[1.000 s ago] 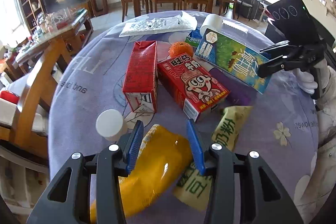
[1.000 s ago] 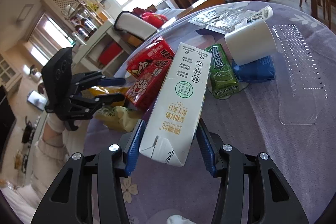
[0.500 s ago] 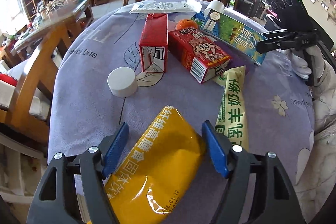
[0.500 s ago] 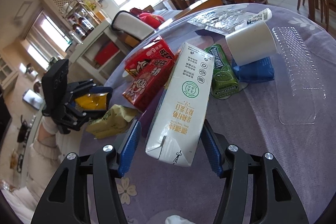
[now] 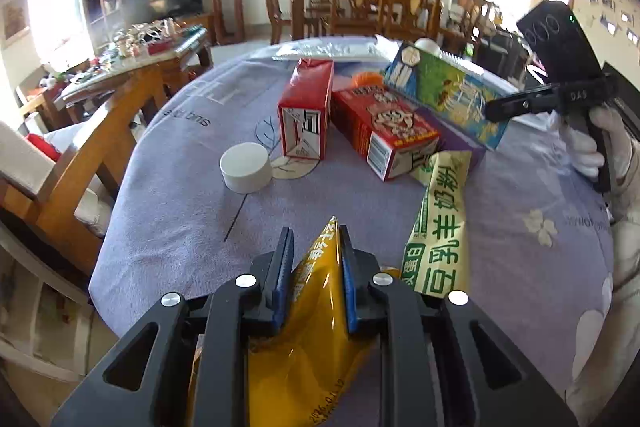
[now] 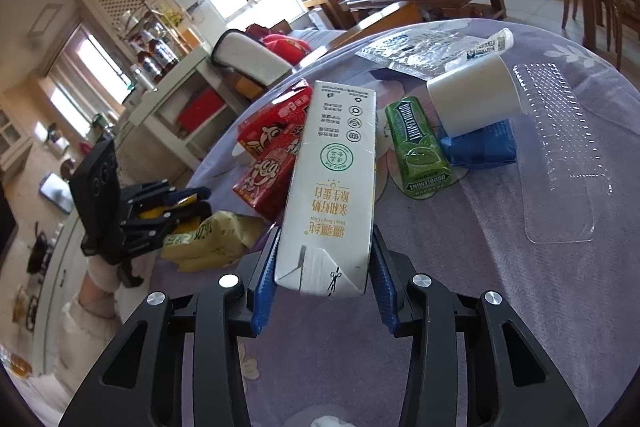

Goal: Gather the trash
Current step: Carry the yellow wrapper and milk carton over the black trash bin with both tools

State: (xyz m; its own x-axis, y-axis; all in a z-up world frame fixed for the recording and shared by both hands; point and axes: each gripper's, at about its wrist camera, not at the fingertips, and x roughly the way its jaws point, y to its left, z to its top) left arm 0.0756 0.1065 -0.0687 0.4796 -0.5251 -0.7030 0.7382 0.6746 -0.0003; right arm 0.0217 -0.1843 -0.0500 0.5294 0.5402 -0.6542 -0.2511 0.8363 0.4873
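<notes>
- left gripper point(image 5: 314, 263) has just squeezed shut on the yellow bag point(image 5: 316, 339), whose long side runs near to far between the jaws.
- right gripper point(image 6: 324, 279) has just been closing and holds the milk carton point(image 6: 332, 187), which points far over the table point(image 6: 520, 307).

A crumpled glossy yellow foil pouch point(image 5: 316, 327) stands pinched upright over the lilac tablecloth, while a tall white milk carton point(image 6: 332, 187) tilts above red cartons.
</notes>
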